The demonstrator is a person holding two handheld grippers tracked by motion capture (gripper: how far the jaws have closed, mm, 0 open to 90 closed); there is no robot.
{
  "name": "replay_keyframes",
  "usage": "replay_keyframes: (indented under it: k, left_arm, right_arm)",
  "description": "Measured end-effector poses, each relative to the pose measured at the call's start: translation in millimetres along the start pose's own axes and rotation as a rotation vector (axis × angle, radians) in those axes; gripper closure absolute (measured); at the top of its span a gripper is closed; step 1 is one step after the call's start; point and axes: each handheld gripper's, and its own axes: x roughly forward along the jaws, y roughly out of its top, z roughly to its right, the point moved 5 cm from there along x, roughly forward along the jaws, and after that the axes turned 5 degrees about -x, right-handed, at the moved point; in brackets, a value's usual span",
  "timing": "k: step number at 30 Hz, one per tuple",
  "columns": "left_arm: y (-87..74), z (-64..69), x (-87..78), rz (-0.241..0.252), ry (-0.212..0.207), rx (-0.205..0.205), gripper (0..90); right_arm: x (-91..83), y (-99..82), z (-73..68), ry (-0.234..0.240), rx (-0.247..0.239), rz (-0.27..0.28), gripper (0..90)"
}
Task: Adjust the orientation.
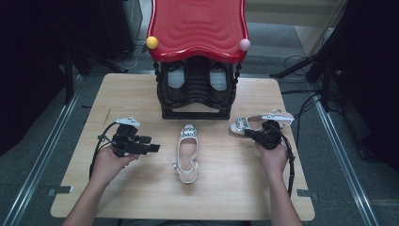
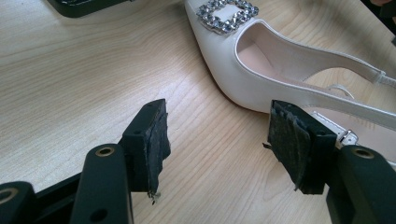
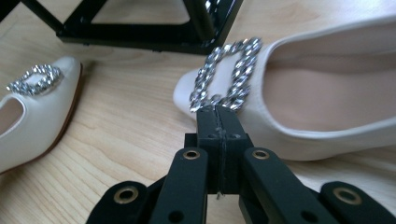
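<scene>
Two white slingback shoes lie on the counter (image 1: 141, 197) in front of a black shoe rack (image 1: 195, 94) with a red top. The centre shoe (image 1: 187, 153) lies at mid-frame of the high view, toe toward the rack; the right shoe (image 1: 256, 123) lies at right of centre, on its side. The right gripper (image 3: 219, 114) has its jaws pressed fully together, tip touching the right shoe just below its crystal buckle (image 3: 226, 74), holding nothing. The left gripper (image 2: 215, 140) stands wide open, empty, beside the centre shoe. Judged light, with a stiff sole, soft upper and flimsy strap; grasp the side wall, avoiding the buckle.
</scene>
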Motion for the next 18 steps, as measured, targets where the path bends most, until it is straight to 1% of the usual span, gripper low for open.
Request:
replay_keyframes:
  k: [2,4,5,6,7,9,10,11,13,14,16,18]
  left_arm:
    - [-0.3,0.2,0.5,-0.002,0.004,0.006,38.3]
    - [-0.7,1.0,0.9,0.000,0.001,-0.002,38.3]
    - [-0.7,1.0,0.9,0.000,0.001,-0.002,38.4]
    - [-1.1,0.6,0.6,-0.002,0.003,0.001,38.4]
    - [-1.4,0.5,0.3,-0.002,0.006,0.002,38.4]
    - [-2.3,0.5,-0.2,0.000,0.006,0.000,38.4]
    - [-3.5,0.7,-1.2,0.002,0.007,-0.004,38.3]
    - [-3.5,0.7,-1.2,0.002,0.007,-0.004,38.3]
    - [-5.2,-0.2,-3.3,0.005,0.012,-0.006,38.4]
    - [-7.0,-1.2,-5.0,0.008,0.015,-0.012,38.4]
    - [-7.9,-2.3,-5.9,0.011,0.019,-0.013,38.4]
    - [-10.5,-3.5,-8.9,0.011,0.025,-0.021,38.4]
  right_arm:
    - [-7.6,3.4,2.7,-0.011,0.002,0.028,90.0]
    - [-14.8,6.2,7.0,-0.023,0.007,0.052,90.0]
    - [-16.9,7.4,10.1,-0.033,0.004,0.059,90.0]
    - [-16.9,7.4,10.1,-0.033,0.004,0.059,90.0]
    - [-19.3,9.2,17.1,-0.048,0.003,0.057,90.0]
    - [-19.3,9.5,19.3,-0.052,0.006,0.055,90.0]
    - [-18.2,10.6,24.8,-0.058,0.016,0.054,90.0]
    - [-17.3,11.0,26.2,-0.059,0.018,0.057,90.0]
    - [-16.1,11.4,27.0,-0.058,0.025,0.052,90.0]
    - [-11.6,13.0,27.8,-0.064,0.017,0.050,90.0]
    - [-9.9,13.3,27.8,-0.062,0.016,0.047,90.0]
    - [-2.2,13.9,27.4,-0.058,0.023,0.018,90.0]
